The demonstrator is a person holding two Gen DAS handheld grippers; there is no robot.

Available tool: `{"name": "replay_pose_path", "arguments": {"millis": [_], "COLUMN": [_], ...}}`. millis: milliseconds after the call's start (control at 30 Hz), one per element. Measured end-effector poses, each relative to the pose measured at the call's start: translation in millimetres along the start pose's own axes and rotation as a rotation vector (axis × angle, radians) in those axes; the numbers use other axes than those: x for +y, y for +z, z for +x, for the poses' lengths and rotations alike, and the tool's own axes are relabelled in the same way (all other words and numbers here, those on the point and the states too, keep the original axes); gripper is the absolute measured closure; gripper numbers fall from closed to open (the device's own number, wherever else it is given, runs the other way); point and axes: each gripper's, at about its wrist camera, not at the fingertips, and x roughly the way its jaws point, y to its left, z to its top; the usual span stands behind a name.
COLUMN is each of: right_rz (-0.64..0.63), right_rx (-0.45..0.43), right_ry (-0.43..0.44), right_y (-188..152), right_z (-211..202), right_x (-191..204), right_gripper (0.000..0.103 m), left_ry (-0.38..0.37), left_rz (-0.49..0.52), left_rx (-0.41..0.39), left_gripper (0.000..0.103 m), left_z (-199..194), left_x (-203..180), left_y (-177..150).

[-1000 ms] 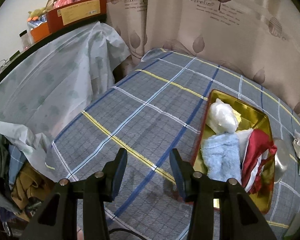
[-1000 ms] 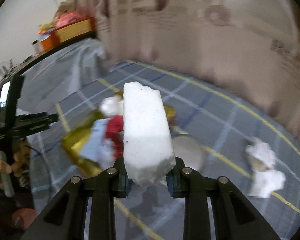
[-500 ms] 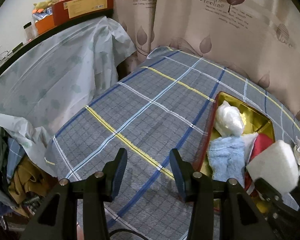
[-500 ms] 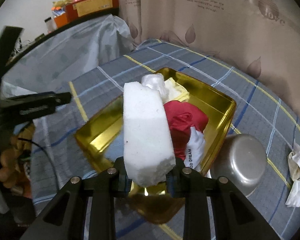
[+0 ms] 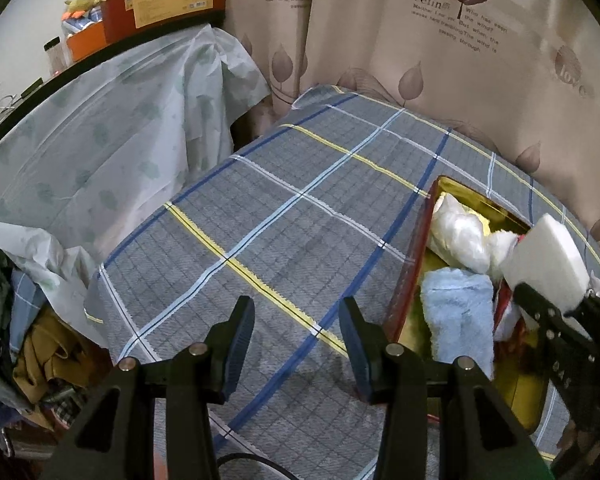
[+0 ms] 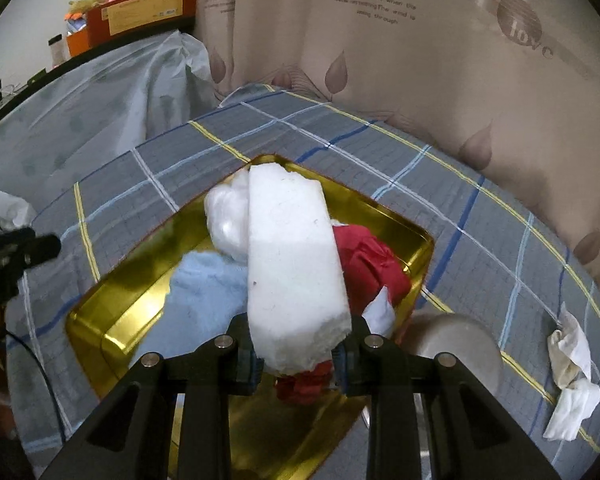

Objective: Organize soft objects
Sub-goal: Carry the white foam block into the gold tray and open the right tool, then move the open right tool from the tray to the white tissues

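Observation:
My right gripper (image 6: pixel 296 350) is shut on a white foam block (image 6: pixel 294 264) and holds it above a gold tray (image 6: pixel 112 320). The tray holds a white wad (image 6: pixel 226 216), a light blue towel (image 6: pixel 204 292) and a red cloth (image 6: pixel 370 258). In the left wrist view the block (image 5: pixel 546 266) and the right gripper (image 5: pixel 556 312) hang over the tray (image 5: pixel 472 200), with the towel (image 5: pixel 458 316) and the wad (image 5: pixel 458 234) beneath. My left gripper (image 5: pixel 296 338) is open and empty over the plaid cloth, left of the tray.
A metal bowl (image 6: pixel 456 344) sits upside down right of the tray. Crumpled white tissues (image 6: pixel 572 376) lie further right. The plaid tablecloth (image 5: pixel 300 208) covers the table. A plastic-draped shelf (image 5: pixel 80 132) stands left, a curtain (image 5: pixel 440 60) behind, clothes (image 5: pixel 40 352) at lower left.
My right gripper has carried the foam block from beside the tray to over its middle, and it now shows in the left wrist view. The left gripper has barely moved.

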Motion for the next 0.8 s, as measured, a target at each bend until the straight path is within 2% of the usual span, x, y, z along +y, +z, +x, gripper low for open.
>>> {"name": "replay_pose_path", "arguments": {"millis": [200,367,800], "right_rz": [0.074,0.108,0.087], "right_rx": [-0.005,-0.019,-0.044], "right_ry": [0.072,0.108,0.197], "right_y": [7.5,6.1,-11.5], "right_z": [1.3,-6.4,-37.7], "right_x": [-3.7,-6.8,2.7], "right_gripper": [0.073,0.06,0.05], "left_ry": [-0.006,-0.004,-0.003], "left_rz": [-0.014,-0.014,-0.008], "left_rx": [-0.003,-0.001,-0.003], "left_gripper": [0.058,0.058,0.058], "left_z": [1.4,3.5,3.8], "left_x": [1.5,2.0,2.2], "left_y": [1.2,3.1,2.4]}}
